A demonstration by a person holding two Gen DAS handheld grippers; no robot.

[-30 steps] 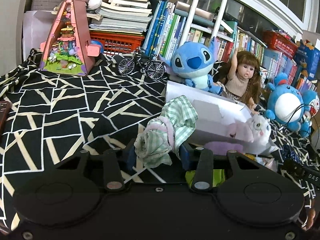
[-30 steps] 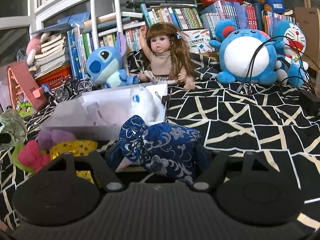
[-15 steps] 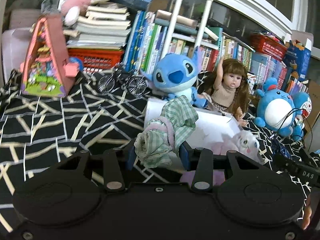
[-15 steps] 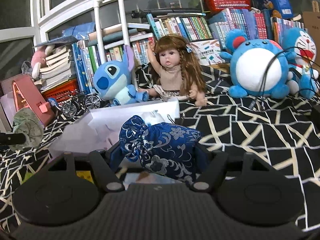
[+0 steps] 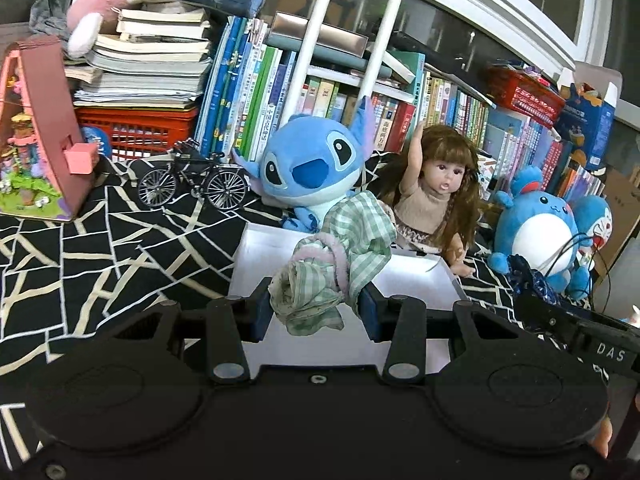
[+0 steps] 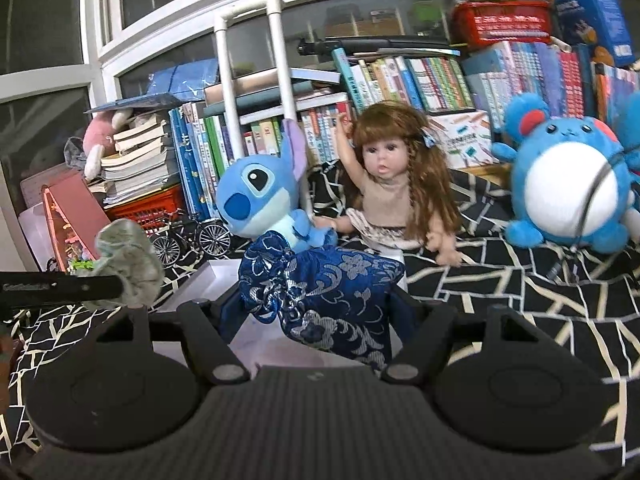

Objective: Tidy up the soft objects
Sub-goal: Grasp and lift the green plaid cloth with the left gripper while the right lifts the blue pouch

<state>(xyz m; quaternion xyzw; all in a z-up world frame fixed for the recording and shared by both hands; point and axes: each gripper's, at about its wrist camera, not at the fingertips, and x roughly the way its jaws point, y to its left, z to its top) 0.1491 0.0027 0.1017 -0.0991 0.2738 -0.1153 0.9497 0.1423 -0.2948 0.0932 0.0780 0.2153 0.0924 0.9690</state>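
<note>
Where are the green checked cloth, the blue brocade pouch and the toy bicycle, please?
green checked cloth [image 5: 344, 256], left wrist view, bunched middle
blue brocade pouch [image 6: 328, 284], right wrist view, patterned front
toy bicycle [image 5: 192, 178], left wrist view, frame

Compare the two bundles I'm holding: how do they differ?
The checked cloth in the left gripper is pale green, bunched and loose; the pouch in the right gripper is dark blue brocade with silver flowers, fuller and gathered at one end. Both are soft, gripped and held over the white box.
</note>
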